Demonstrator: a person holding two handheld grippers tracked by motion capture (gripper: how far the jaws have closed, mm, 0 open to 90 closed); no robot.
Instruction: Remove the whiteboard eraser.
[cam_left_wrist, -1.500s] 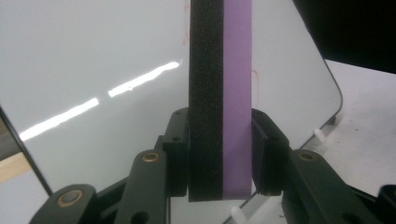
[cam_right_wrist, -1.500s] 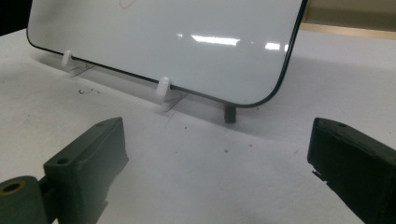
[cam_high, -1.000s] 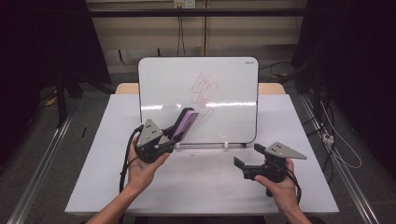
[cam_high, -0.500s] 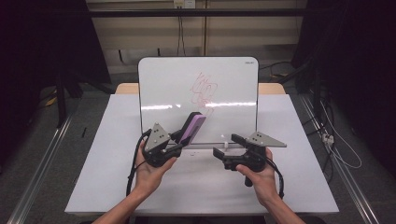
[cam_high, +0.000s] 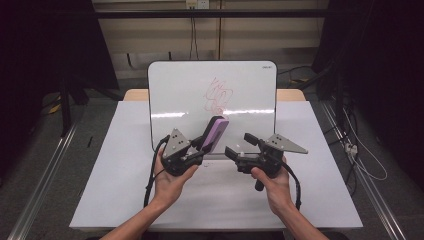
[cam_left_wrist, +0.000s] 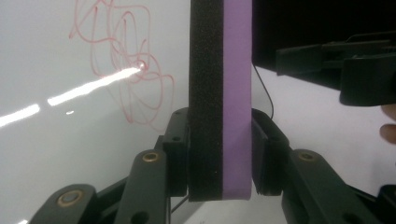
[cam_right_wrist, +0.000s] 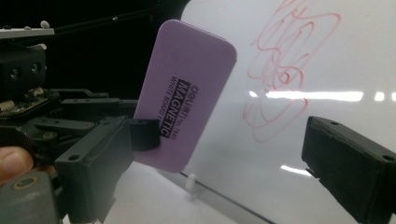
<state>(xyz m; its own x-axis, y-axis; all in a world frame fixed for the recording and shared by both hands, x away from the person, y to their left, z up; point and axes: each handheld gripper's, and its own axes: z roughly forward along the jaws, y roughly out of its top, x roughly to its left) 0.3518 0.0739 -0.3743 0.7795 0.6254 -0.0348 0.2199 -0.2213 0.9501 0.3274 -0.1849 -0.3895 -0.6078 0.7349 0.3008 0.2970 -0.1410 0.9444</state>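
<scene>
- Left gripper (cam_high: 200, 148) is clenched on the purple eraser (cam_high: 215, 134), jaws clamped across its thin sides near the lower end; in the left gripper view the black felt layer and purple back show edge-on between them (cam_left_wrist: 220, 102).
- Eraser's long axis runs up and away from the left gripper, leaning toward the far right, its upper end raised in front of the whiteboard (cam_high: 175, 100).
- Whether the felt touches the board cannot be told from these views.
- Red scribble (cam_high: 220, 96) lies beyond and above the eraser's top end, slightly right of it; from the left gripper view it sits on the felt side (cam_left_wrist: 126, 65), so the felt faces the board.
- Right gripper (cam_high: 240, 147) is released, jaws wide and holding nothing, just right of the eraser at about the same nearness.
- In the right gripper view the eraser's printed purple face (cam_right_wrist: 187, 93) lies between its spread jaws.
- Whiteboard stands upright at the far middle of the counter (cam_high: 115, 165).
- Judgement: the left gripper is the one placed to wipe; the stroke would have to travel up and far along the eraser's own axis to reach the marks.
</scene>
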